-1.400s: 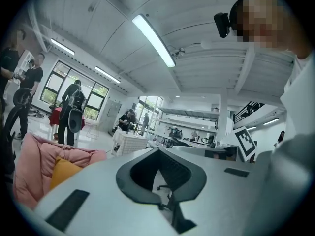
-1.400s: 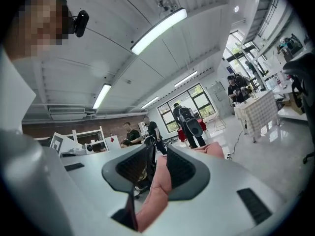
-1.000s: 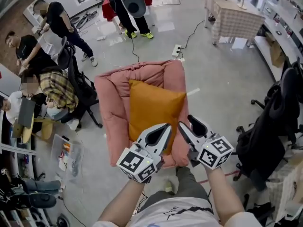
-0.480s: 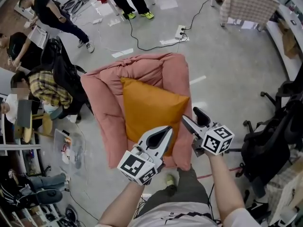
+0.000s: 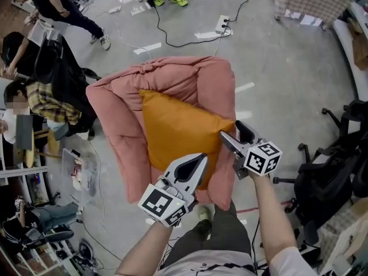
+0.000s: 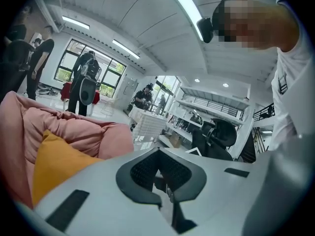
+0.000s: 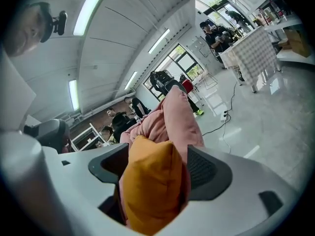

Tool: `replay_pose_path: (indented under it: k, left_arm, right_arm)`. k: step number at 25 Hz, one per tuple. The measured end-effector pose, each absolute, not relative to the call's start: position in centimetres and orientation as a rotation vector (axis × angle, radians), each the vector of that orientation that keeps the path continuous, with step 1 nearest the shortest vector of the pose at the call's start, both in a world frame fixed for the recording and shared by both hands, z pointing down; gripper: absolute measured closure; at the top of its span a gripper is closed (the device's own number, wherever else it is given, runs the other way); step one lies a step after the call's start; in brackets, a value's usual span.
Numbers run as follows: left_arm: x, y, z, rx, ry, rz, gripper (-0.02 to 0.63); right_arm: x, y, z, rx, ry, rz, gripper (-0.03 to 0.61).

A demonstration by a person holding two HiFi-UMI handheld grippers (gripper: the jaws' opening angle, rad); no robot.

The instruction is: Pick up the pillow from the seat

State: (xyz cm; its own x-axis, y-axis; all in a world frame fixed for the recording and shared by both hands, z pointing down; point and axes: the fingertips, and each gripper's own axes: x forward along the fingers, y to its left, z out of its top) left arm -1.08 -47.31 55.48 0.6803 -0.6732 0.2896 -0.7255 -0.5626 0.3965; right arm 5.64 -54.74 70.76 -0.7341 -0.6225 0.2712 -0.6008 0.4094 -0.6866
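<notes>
Two grippers at the seat (image 5: 123,119), where the pillow (image 5: 178,131) lies. The right gripper (image 5: 232,132), jaws just opened wide, straddles a pillow corner unpinched, ready to clamp. The left gripper (image 5: 195,161), closed and empty, hovers nearby.

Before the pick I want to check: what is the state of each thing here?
pillow: lying on the seat, not lifted.
seat: standing on the floor, pillow on it.
left gripper: jaws together, nothing between them.
right gripper: jaws apart, just been opening, the pillow's corner between them.
</notes>
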Motion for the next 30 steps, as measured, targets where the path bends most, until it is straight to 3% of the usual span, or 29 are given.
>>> replay_pose_path:
  k: [11,15,21,30]
  left_arm:
    - [-3.2,-47.7,57.5,2.345,-1.111,0.161,0.603]
    - [-3.8,-47.4,57.4,2.337,-1.128,0.155,0.603]
    - [-4.7,-46.5,56.5,2.339,-1.159,0.153,0.603]
    - [-7.9,-43.0,54.6,2.352,-1.21,0.123,0.603]
  right_arm:
    - [2.2,-56.1,73.4,-1.105,2.68,-1.274,0.227]
    - [1.7,-55.6,73.4,-1.079,2.683,-1.305,0.333]
    - [0.6,-54.5,72.3,-1.056,2.793,-1.251,0.443]
    - [-3.0,-49.2,67.4,-1.01,3.029,-0.967,0.49]
